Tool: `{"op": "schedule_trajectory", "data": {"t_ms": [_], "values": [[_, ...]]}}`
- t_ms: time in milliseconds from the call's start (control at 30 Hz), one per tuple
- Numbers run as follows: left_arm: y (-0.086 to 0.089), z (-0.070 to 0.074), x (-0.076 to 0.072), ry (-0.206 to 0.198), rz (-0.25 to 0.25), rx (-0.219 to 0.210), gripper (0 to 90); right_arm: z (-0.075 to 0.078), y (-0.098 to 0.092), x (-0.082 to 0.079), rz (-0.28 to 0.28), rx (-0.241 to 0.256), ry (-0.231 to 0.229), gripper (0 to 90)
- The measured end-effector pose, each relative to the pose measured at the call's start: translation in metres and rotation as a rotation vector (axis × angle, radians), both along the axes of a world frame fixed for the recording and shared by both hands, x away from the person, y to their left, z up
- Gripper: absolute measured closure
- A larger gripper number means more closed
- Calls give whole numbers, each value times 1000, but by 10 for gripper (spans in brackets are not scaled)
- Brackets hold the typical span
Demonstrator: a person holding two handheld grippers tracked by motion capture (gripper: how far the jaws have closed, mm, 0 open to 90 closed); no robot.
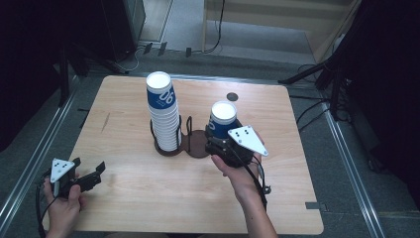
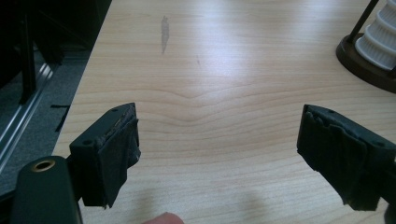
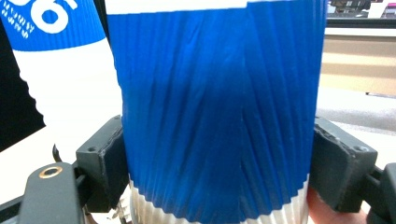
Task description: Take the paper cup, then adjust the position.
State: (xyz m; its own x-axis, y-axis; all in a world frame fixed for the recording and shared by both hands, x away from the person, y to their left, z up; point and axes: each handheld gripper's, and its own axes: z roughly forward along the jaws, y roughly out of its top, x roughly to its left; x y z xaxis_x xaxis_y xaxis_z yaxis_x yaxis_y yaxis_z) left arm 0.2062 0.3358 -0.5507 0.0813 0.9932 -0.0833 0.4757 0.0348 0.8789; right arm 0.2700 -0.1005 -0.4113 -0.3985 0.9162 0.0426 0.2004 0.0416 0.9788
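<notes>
A single blue cup (image 1: 223,119) is clamped by the right gripper (image 1: 224,145) beside the tall cup stack (image 1: 163,113) on its holder (image 1: 197,148), apparently mid-transfer, while the left gripper (image 1: 89,174) is held wide and empty.

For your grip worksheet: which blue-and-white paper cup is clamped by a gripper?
The single blue-and-white paper cup on the holder's right side, between the right gripper jaws; the tall stack stands untouched.

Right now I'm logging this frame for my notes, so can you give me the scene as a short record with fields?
surface: wooden table
holder: dark two-ring cup holder mid-table
left ring: tall cup stack, upside down
single cup: blue cup, upside down, over right ring
right gripper: jaws against both sides of blue cup
left gripper: open, holding nothing, near table's left edge
</notes>
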Motion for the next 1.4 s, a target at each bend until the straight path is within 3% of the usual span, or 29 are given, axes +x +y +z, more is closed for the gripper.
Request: {"op": "schedule_trajectory", "data": {"t_ms": [100,200,300,333,467,600,700,1100,1400], "values": [[-1,4,-1,-12,19,28,141,-4,-1,-2,-1,-6,4,180],[-3,13,-2,-12,21,21,143,-7,-3,-4,0,-7,11,180],[-10,21,-3,13,24,58,122,-10,-5,-5,-6,-7,15,180],[-14,24,-3,14,10,69,122,-10,-5,-5,-6,-7,15,180],[-27,33,-4,-9,-140,38,43,-16,-6,-8,-11,-25,15,181],[-37,42,-4,-16,-165,23,43,-20,-7,-10,-12,-28,18,183],[-48,53,-3,-25,-211,13,43,-23,-8,-11,-10,-25,20,184],[-78,81,15,-40,-313,-51,44,-35,-10,-14,-11,-31,44,186],[-102,102,24,-69,-372,-40,44,-38,-5,-16,-5,-45,42,187]]}}
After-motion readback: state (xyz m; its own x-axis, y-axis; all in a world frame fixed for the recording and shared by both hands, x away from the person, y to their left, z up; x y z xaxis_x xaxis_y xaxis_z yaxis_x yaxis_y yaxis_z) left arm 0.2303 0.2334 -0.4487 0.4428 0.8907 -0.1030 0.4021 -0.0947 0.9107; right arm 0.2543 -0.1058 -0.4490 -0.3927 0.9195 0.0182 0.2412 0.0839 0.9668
